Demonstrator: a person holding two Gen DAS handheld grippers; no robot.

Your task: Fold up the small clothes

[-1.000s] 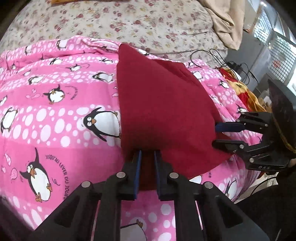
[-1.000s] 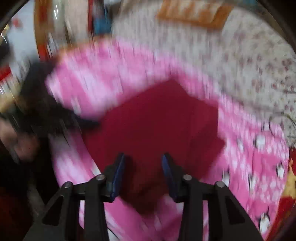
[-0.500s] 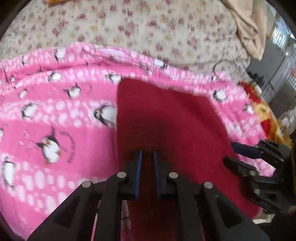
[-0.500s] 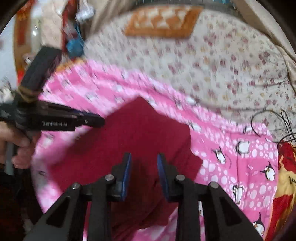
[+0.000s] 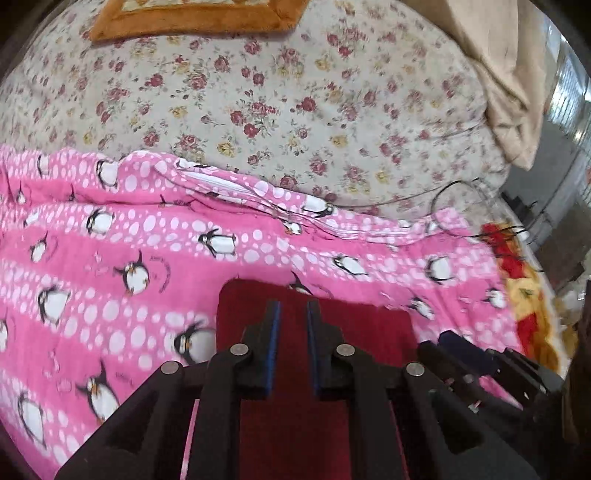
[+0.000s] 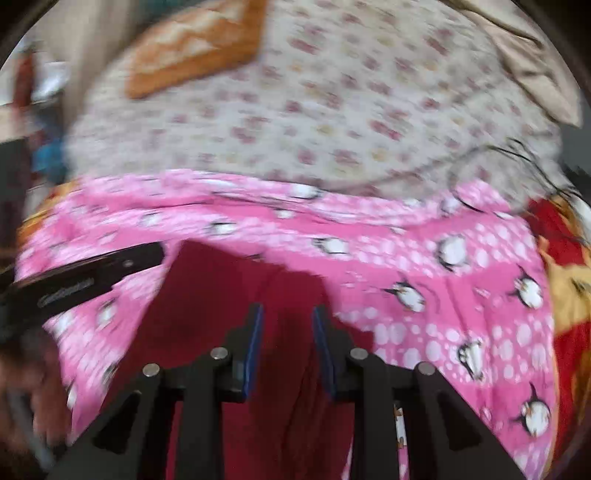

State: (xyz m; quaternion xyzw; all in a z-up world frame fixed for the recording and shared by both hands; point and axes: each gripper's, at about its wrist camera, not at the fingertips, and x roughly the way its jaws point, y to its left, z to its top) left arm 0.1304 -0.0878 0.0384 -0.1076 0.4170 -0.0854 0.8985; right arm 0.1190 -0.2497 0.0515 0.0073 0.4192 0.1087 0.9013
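left gripper [image 5: 292,317]: black two-finger thing with blue pads, jaws parted by a narrow gap. the dark red fleecy cloth [image 5: 314,406] shows through the gap, but honestly can't tell if it's pinching any of it or just hanging over it.

right gripper [image 6: 287,325]: same build, gap a bit wider, red cloth visible between the fingers here too. no clear pinch, and this view is smeared, so can't tell on the grip either.

cloth: lies on the pink penguin-print blanket [image 5: 110,280], near the blanket's close edge and right under both grippers. its far edge looks straight with a squared corner on the left, so i'd guess it's already folded at least once. thick, soft, no obvious creases.

step: looks like mid-fold, both tools lined up at the cloth's near side.

next move: probably needs a firm pinch on the near edge at both corners, then carry it over toward the far edge and keep the edges lined up.

beyond the blanket: cream floral bedsheet [image 5: 280,96] on its far side, with an orange-bordered cushion [image 5: 195,18] farther back.
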